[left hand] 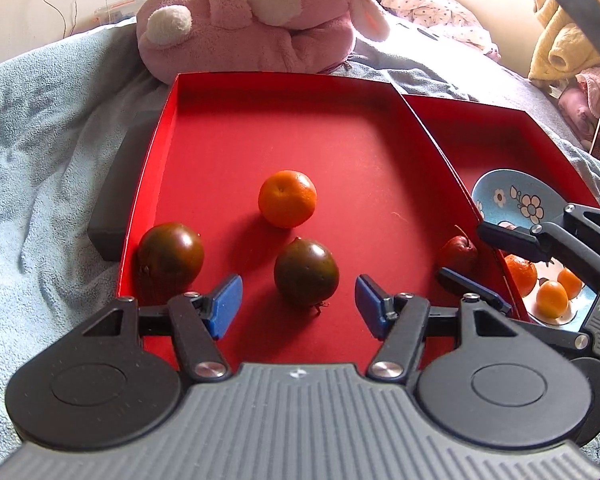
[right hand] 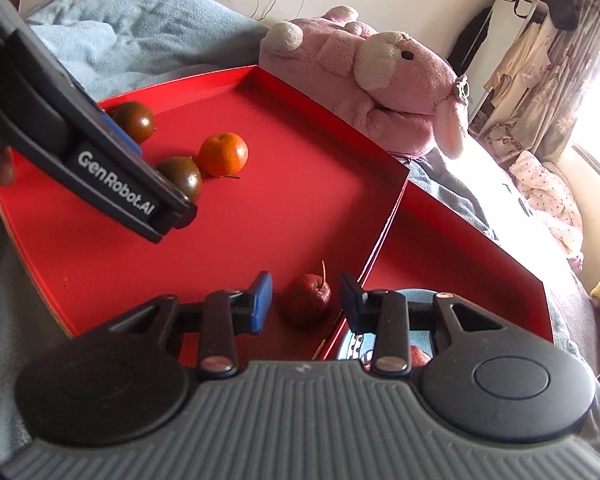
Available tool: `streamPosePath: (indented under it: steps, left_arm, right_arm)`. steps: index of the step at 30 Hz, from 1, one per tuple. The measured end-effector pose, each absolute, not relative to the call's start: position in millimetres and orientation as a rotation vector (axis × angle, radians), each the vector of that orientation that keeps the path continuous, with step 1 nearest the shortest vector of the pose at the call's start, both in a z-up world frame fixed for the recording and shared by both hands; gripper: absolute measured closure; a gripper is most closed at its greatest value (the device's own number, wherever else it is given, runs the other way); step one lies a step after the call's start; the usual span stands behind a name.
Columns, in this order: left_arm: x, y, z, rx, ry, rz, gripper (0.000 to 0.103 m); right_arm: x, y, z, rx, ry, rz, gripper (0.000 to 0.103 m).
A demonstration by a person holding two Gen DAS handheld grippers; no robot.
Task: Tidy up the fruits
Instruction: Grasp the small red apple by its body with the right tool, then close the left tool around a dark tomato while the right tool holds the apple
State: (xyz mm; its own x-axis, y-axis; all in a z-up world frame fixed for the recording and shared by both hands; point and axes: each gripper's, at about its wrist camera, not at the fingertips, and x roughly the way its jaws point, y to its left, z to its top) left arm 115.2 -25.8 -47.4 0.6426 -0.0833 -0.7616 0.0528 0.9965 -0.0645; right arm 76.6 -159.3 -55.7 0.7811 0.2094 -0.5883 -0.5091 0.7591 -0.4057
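Right wrist view: right hand-held gripper [right hand: 305, 302], jaws parted, is straddling without gripping a small wrinkled red fruit [right hand: 307, 295] in the shallow red cardboard tray [right hand: 300, 92], needing centred closing.

Orange [left hand: 287, 199], two dark tomatoes [left hand: 306, 272], small red fruit [left hand: 458, 254] on red tray [left hand: 340, 128].

Two tomatoes [left hand: 306, 272] and a tangerine [left hand: 287, 199] are lying in the tray [left hand: 260, 128], a plush rabbit [left hand: 256, 16] sitting behind it.
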Motion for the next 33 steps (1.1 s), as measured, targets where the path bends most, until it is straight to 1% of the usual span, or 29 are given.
streamPosePath:
  steps: [3, 8, 14, 16, 18, 22, 24, 33]
  left_arm:
    - [117.5, -26.5, -50.1, -0.037, 0.877, -0.08, 0.035]
    - [121.6, -26.9, -54.9, -0.042, 0.895, -0.083, 0.035]
    - [124.4, -28.6, -57.2, -0.036, 0.888, -0.091, 0.035]
    - [124.2, -28.9, -57.6, -0.034, 0.886, -0.096, 0.035]
    - [123.6, -28.0, -57.5, -0.041, 0.882, -0.101, 0.037]
    - [123.4, -25.5, -56.9, -0.056, 0.877, -0.102, 0.049]
    - [122.4, -25.0, -56.8, -0.058, 0.876, -0.104, 0.052]
    - [123.8, -27.3, -57.7, -0.048, 0.877, -0.107, 0.05]
  right_arm:
    - [80.3, -156.4, -61.0, -0.607, 0.569, 0.416, 0.065]
    - [81.4, -153.7, -64.5, -0.647, 0.558, 0.413, 0.065]
    - [77.6, -157.9, -63.1, -0.618, 0.545, 0.406, 0.07]
    - [77.6, -159.1, -60.8, -0.594, 0.55, 0.41, 0.07]
    - [76.1, -159.4, -59.4, -0.576, 0.555, 0.421, 0.07]
    - [69.4, -156.1, -55.2, -0.53, 0.552, 0.459, 0.07]
    - [66.0, -152.9, -53.5, -0.51, 0.552, 0.482, 0.07]
    - [62.8, -144.5, -59.4, -0.53, 0.55, 0.488, 0.069]
